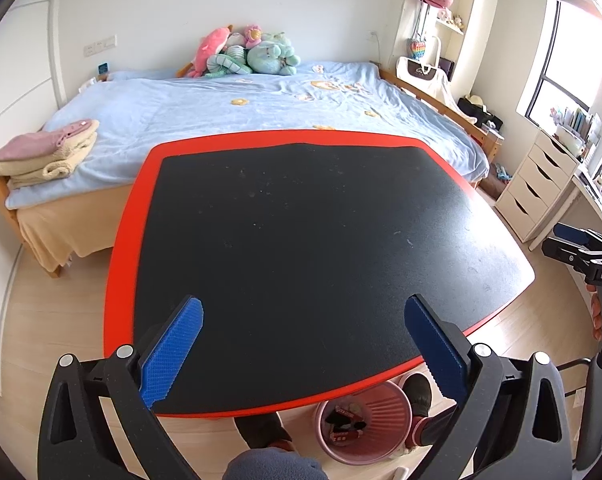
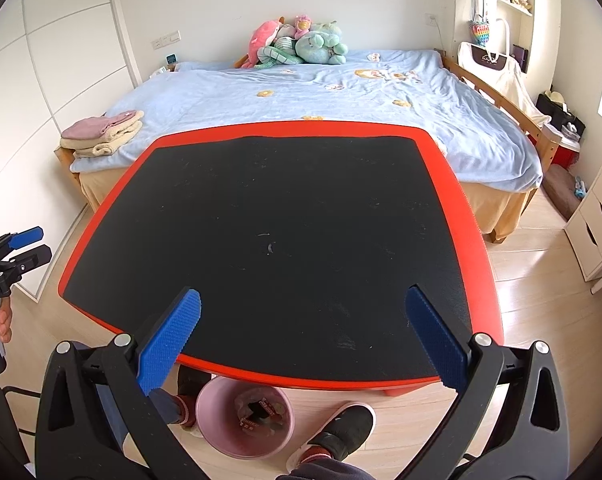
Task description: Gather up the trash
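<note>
A pink bin (image 1: 375, 446) stands on the floor under the table's near edge, with red and dark wrappers (image 1: 346, 424) inside; the right wrist view shows the same bin (image 2: 211, 420) and wrappers (image 2: 261, 410). My left gripper (image 1: 303, 348) hovers open over the near part of the black table mat (image 1: 301, 240), its blue pads wide apart and holding nothing. My right gripper (image 2: 303, 340) is open too, above the mat (image 2: 281, 220). Each gripper also appears at the edge of the other's view: the right gripper (image 1: 573, 246), the left gripper (image 2: 25, 246).
The table has a red rim (image 1: 121, 264) and nothing but specks on the mat. Behind it is a bed (image 1: 221, 120) with folded towels (image 1: 49, 152) and plush toys (image 1: 245, 52). White drawers (image 1: 537, 188) stand right. The person's slippered feet (image 2: 337, 436) flank the bin.
</note>
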Action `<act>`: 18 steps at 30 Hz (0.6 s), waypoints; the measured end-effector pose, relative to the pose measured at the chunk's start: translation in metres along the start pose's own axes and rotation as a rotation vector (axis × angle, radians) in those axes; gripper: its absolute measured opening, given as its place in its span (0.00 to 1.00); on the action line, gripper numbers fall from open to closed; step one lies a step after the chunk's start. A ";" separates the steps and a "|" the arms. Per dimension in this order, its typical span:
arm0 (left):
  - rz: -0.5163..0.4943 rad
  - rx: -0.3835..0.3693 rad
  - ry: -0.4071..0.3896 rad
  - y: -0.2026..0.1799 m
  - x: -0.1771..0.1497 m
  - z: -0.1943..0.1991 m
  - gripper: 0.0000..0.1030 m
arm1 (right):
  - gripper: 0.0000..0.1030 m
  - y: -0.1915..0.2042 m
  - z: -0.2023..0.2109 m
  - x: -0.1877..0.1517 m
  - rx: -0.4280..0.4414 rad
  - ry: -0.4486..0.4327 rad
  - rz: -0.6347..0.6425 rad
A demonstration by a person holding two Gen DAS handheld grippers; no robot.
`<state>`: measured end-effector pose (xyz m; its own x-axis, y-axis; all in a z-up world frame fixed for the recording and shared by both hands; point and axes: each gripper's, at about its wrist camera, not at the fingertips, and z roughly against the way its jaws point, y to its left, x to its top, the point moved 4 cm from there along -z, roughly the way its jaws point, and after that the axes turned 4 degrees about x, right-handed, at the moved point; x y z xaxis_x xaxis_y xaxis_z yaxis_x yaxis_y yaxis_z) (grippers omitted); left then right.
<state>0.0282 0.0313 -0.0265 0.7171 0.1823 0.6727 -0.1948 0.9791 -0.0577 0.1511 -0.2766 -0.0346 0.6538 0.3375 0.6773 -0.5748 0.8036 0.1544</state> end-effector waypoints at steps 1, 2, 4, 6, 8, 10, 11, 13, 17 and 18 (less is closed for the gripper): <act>-0.002 0.003 -0.002 0.000 0.000 0.000 0.94 | 0.97 0.001 -0.001 -0.001 0.001 0.001 0.001; -0.004 0.008 -0.005 -0.001 0.001 0.000 0.94 | 0.97 0.001 -0.001 -0.001 0.002 0.001 0.004; -0.005 0.012 -0.015 -0.002 0.000 0.002 0.94 | 0.97 0.002 -0.002 -0.001 0.006 0.002 0.007; -0.009 0.017 -0.021 -0.003 0.000 0.002 0.94 | 0.97 0.004 -0.002 -0.001 0.008 0.003 0.011; -0.013 0.016 -0.020 -0.004 0.001 0.002 0.94 | 0.97 0.005 -0.003 0.000 0.011 0.005 0.016; -0.015 0.014 -0.018 -0.005 0.000 0.002 0.94 | 0.97 0.006 -0.003 0.000 0.011 0.007 0.018; -0.015 0.014 -0.017 -0.005 0.000 0.002 0.94 | 0.97 0.006 -0.003 0.000 0.011 0.008 0.019; -0.017 0.011 -0.015 -0.005 0.000 0.002 0.94 | 0.97 0.007 -0.003 -0.001 0.012 0.008 0.019; -0.021 0.009 -0.015 -0.006 -0.001 0.003 0.94 | 0.97 0.007 -0.003 0.000 0.011 0.008 0.018; -0.021 0.009 -0.015 -0.007 -0.001 0.003 0.94 | 0.97 0.007 -0.003 0.000 0.011 0.008 0.018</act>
<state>0.0267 0.0244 -0.0247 0.7112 0.1607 0.6844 -0.1859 0.9819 -0.0374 0.1486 -0.2698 -0.0360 0.6468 0.3560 0.6745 -0.5921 0.7918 0.1498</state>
